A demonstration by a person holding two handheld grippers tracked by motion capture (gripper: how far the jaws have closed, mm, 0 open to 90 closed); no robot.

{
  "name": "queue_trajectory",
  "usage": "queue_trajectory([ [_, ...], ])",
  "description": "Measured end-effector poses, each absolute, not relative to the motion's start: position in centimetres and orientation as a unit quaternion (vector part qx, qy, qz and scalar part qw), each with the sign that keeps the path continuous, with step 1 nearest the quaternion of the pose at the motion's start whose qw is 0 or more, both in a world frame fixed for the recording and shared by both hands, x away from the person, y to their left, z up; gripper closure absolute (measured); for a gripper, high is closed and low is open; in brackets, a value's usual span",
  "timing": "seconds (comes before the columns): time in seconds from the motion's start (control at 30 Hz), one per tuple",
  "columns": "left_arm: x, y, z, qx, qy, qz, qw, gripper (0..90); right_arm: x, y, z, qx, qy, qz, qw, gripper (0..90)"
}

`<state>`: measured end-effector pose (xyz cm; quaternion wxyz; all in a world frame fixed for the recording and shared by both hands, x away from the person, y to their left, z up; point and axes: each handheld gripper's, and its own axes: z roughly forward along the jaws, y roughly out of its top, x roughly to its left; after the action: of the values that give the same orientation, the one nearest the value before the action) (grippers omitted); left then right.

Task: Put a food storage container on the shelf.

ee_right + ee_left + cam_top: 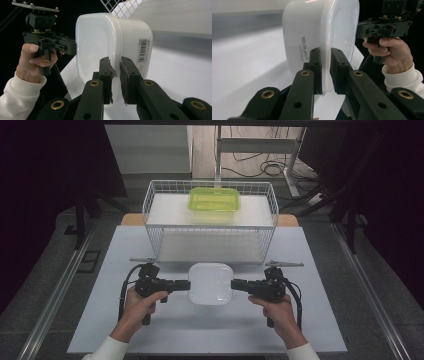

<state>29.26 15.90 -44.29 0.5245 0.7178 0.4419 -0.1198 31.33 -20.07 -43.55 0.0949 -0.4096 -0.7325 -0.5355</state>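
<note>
A white lidded plastic container point(210, 283) hangs just above the table, held from both sides. My left gripper point(187, 284) is shut on the rim of its left edge, and my right gripper point(233, 283) is shut on the rim of its right edge. In the left gripper view the container point(312, 32) has its lid rim pinched between my jaws point(326, 56), with the other hand's gripper point(384, 25) beyond it. The right gripper view shows the container point(100, 42) with a barcode label, its rim clamped at my gripper point(115, 65).
A white wire basket rack point(210, 222) stands behind the container, with a green lidded box point(214, 199) on its top shelf. The pale table point(100, 285) has bare room on both sides. Metal rails run along the floor left and right.
</note>
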Motion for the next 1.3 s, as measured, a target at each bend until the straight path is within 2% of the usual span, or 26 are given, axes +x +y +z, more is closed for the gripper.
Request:
queue_trajectory([
  [0.5, 29.7, 15.6, -42.1, 0.728, 0.423, -0.090, 0.532, 80.7, 31.3, -20.1, -41.6, -0.391, -0.735, -0.551, 0.064, 79.4],
  [1.3, 31.4, 15.9, -34.4, 0.731, 0.386, -0.048, 0.560, 80.4, 32.2, -20.1, -33.9, -0.352, -0.731, -0.584, 0.020, 79.5],
])
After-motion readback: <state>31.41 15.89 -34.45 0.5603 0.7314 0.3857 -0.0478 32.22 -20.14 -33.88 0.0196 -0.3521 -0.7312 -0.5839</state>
